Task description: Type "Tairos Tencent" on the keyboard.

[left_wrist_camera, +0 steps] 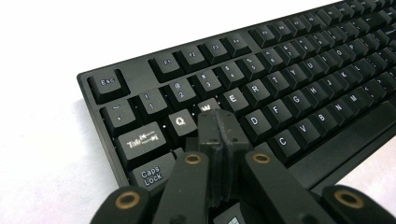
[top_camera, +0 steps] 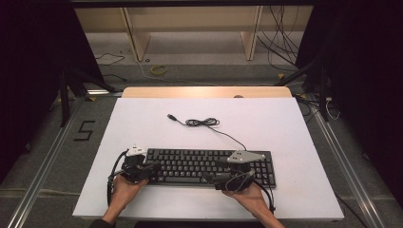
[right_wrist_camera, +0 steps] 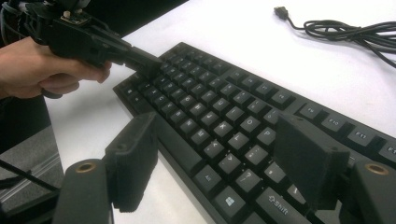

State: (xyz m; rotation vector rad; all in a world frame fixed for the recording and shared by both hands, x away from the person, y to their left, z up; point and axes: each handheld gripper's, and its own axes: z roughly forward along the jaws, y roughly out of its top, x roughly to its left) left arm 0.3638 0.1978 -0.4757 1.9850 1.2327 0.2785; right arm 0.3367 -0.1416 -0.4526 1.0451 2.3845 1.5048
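Observation:
A black keyboard (top_camera: 209, 166) lies across the near half of the white table (top_camera: 142, 123). Its cable (top_camera: 202, 122) runs back to a loose coil and a USB plug (top_camera: 170, 115). My left gripper (top_camera: 154, 167) is at the keyboard's left end. In the left gripper view its jaws are shut together with nothing between them, and the left gripper's tips (left_wrist_camera: 218, 122) rest at the keyboard (left_wrist_camera: 280, 84) near the W key. My right gripper (top_camera: 211, 179) hovers over the keyboard's front edge, right of centre. Its jaws stand wide open over the keyboard (right_wrist_camera: 219, 116), the right gripper (right_wrist_camera: 219, 149) holding nothing.
The coiled cable (right_wrist_camera: 345, 30) and its plug (right_wrist_camera: 280, 11) lie on the table behind the keyboard. A wooden strip (top_camera: 204, 91) borders the table's far edge. Beyond it are shelf legs (top_camera: 135, 40) and loose wires (top_camera: 280, 42) on the floor. Metal rails (top_camera: 43, 166) flank the table.

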